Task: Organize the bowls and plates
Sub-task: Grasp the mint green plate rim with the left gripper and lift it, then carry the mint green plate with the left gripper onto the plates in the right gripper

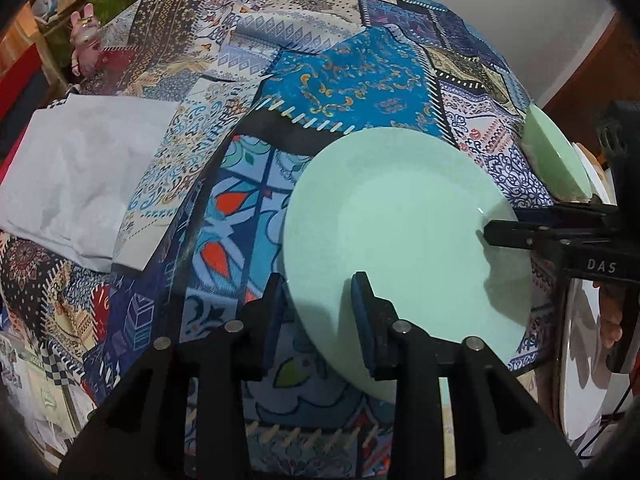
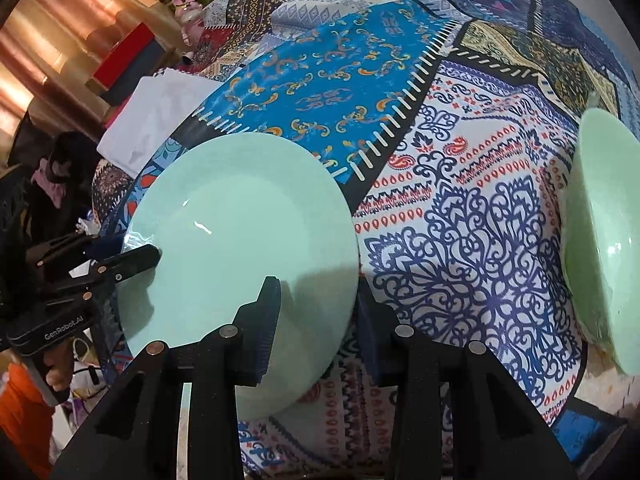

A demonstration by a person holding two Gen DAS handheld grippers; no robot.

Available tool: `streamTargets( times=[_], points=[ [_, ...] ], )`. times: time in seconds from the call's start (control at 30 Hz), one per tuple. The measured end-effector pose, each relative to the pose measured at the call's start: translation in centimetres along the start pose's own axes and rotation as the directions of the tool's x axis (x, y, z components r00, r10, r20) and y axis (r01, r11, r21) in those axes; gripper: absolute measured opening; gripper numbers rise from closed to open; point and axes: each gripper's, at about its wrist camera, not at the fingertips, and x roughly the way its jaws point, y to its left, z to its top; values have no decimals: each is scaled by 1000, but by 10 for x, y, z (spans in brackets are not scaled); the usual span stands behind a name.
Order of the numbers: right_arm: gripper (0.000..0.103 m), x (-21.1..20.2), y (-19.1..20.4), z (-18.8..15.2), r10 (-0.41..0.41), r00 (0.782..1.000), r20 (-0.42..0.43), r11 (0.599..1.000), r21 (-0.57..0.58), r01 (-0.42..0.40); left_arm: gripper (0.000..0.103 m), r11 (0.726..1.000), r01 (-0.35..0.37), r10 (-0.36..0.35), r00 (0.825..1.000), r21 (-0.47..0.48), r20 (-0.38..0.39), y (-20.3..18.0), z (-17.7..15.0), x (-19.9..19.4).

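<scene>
A mint-green plate (image 1: 400, 216) (image 2: 240, 248) lies near the table's edge on a patchwork tablecloth (image 1: 352, 76). My left gripper (image 1: 320, 312) has the plate's near rim between its fingers, one finger on the top face and the other beside the rim. My right gripper (image 2: 320, 320) clamps the opposite rim in the same way. In each wrist view the other gripper's black fingertip rests on the plate. A pale green bowl (image 2: 600, 240) (image 1: 556, 160) sits to the right of the plate, apart from it.
A crumpled white sheet (image 1: 80, 176) (image 2: 156, 116) lies on the cloth left of the plate. Boxes and clutter (image 1: 80, 8) stand beyond the far left edge. A white round surface (image 1: 580, 360) shows below the table's right edge.
</scene>
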Motion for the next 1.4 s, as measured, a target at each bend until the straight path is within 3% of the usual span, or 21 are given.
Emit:
streamTargets(
  times=[0.3, 0.57, 1.07, 1.4],
  points=[
    [32, -6, 4, -7, -33, 999, 26, 999, -5, 33, 33, 1000, -31, 31, 1000, -1, 7, -10, -7, -7],
    [32, -34, 2, -21, -38, 994, 102, 999, 19, 37, 33, 1000, 13, -13, 999, -14, 37, -21, -13, -29],
    [32, -98, 11, -44, -43, 960, 276, 999, 10, 41, 33, 1000, 29, -29, 987, 6, 157, -49, -19, -90],
    [32, -137, 3, -80, -50, 936, 349, 998, 39, 39, 33, 997, 68, -75, 981, 43, 178, -80, -33, -112]
  ],
)
